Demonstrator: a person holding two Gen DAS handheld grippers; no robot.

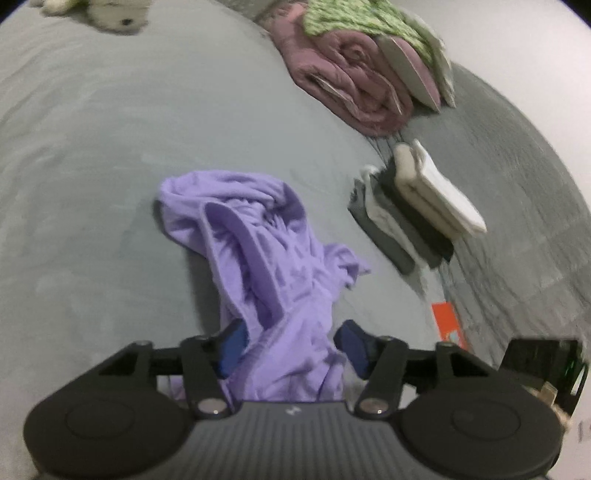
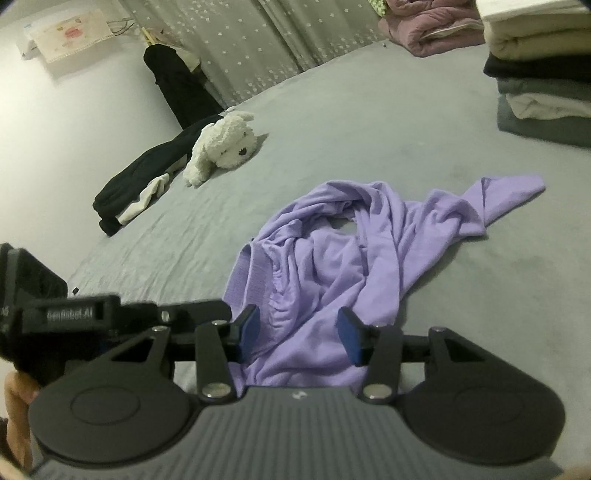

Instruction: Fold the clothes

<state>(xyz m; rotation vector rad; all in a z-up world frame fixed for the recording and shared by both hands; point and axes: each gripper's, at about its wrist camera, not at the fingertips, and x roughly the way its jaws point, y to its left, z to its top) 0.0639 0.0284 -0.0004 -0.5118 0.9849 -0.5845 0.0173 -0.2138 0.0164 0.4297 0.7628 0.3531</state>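
Observation:
A crumpled lilac top [image 1: 266, 243] lies on the grey bed sheet [image 1: 110, 166]. Its near end runs between the blue pads [image 1: 232, 347] of my left gripper [image 1: 291, 347], which is open around the cloth. In the right wrist view the same lilac top [image 2: 332, 258] is spread out with one sleeve reaching right. Its near edge sits between the fingers of my right gripper [image 2: 299, 336], also open. The pads stand wide apart on both grippers. Whether either gripper touches the fabric is unclear.
A stack of folded clothes [image 1: 417, 210] [image 2: 543, 74] sits to the right. A rolled pink quilt [image 1: 351, 81] under a green blanket [image 1: 362, 18] lies farther back. A white plush dog [image 2: 225, 144] and a black garment [image 2: 147, 177] lie left, near a curtain [image 2: 240, 48].

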